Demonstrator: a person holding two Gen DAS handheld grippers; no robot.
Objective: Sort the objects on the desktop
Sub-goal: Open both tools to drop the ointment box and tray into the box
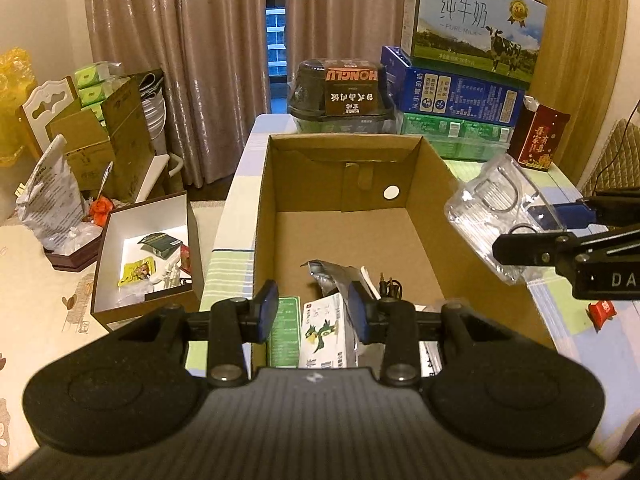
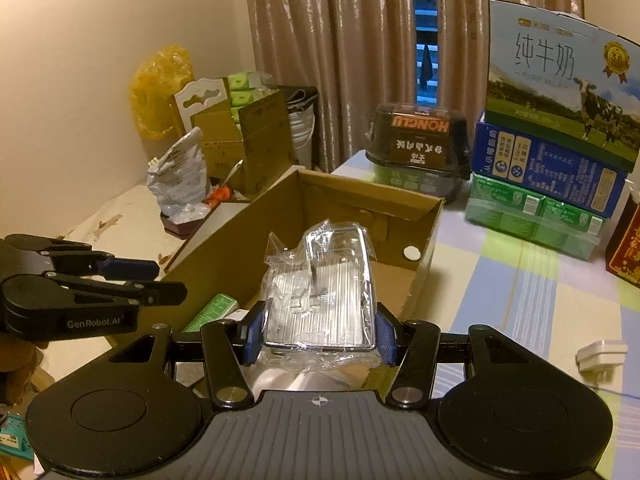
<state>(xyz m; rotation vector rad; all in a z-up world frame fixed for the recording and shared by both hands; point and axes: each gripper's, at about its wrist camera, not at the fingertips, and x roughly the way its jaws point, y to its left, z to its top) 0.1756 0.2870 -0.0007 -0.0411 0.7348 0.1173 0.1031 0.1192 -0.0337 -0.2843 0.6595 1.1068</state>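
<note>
An open cardboard box (image 1: pixel 432 168) (image 2: pixel 224 248) stands on the striped tablecloth. Its near end holds a white carton with a green bird (image 1: pixel 324 332), a green packet (image 1: pixel 286 328) and a silver foil pouch (image 1: pixel 332 276). My left gripper (image 1: pixel 314 304) (image 2: pixel 168 278) hovers over the box's near edge, shut to a narrow gap with nothing between its pads. My right gripper (image 2: pixel 320 320) (image 1: pixel 532 232) is shut on a clear ribbed plastic container (image 2: pixel 324 280) (image 1: pixel 488 216) wrapped in film, held above the box's right wall.
Stacked milk cartons (image 1: pixel 472 28), a dark lidded tub (image 1: pixel 340 88) and a red box (image 1: pixel 540 140) line the table's far end. A white charger (image 2: pixel 600 354) and a red snack packet (image 1: pixel 604 310) lie on the cloth at right. A white-lined box (image 1: pixel 148 256) sits at left.
</note>
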